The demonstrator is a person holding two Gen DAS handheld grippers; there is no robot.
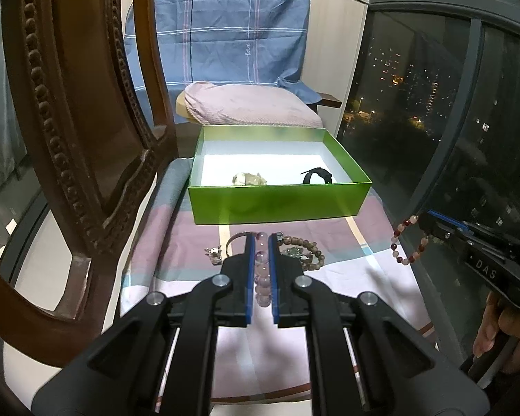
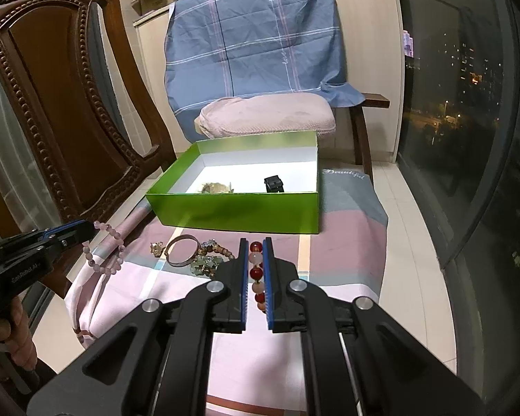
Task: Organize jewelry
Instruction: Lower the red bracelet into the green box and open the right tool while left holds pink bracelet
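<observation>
My left gripper [image 1: 262, 239] is shut on a pale pink bead bracelet [image 1: 262, 277], which hangs from it above the cloth in the right wrist view [image 2: 105, 253]. My right gripper [image 2: 253, 242] is shut on a red and peach bead bracelet [image 2: 256, 270], which dangles in the left wrist view [image 1: 409, 242]. An open green box [image 1: 277, 201] stands ahead on the cloth and holds a pale beaded piece [image 1: 249, 178] and a black item [image 1: 317, 175]. More jewelry lies in front of the box: a metal bangle [image 2: 180, 249], a brown bead bracelet [image 1: 308, 248] and small charms [image 1: 214, 254].
A carved wooden chair [image 2: 62, 111] stands close on the left. A chair draped in blue checked cloth [image 2: 260, 45] with a pink cushion [image 2: 267, 114] is behind the box. A dark window [image 2: 468, 121] runs along the right. The pink and grey cloth [image 2: 346, 242] covers a low surface.
</observation>
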